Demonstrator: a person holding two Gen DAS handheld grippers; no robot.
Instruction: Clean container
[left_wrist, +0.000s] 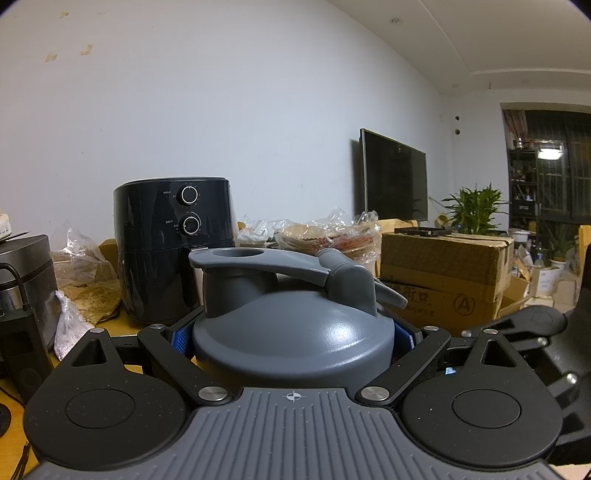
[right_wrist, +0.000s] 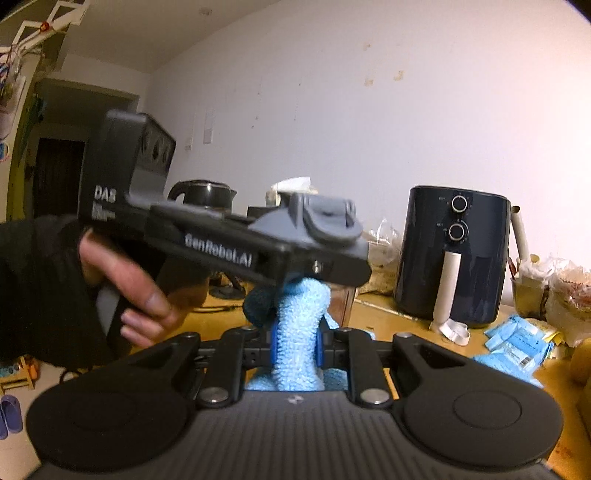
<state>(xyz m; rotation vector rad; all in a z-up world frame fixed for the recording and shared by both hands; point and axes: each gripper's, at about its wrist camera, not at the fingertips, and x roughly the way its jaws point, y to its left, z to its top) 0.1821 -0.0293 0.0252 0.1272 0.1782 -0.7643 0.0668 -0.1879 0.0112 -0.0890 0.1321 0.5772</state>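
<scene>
Left hand-held gripper (left_wrist: 293, 338): I have it clamped round the grey container lid (left_wrist: 291, 332), held upright.
Right hand-held gripper (right_wrist: 295, 347): nearly closed, pinching a light-blue cloth (right_wrist: 299, 332).
Cloth tip: under the lid, contact unclear.
Background: dark air fryer (left_wrist: 175, 247) on the surface (right_wrist: 388, 314).

Between the left fingers sits a plain grey bottle lid (left_wrist: 295, 332) – blue pads (left_wrist: 181, 338) beside it. A fluffy light-blue cloth (right_wrist: 297, 332) is between the right fingers. Beyond them stands a shiny black air fryer (left_wrist: 173, 243).
</scene>
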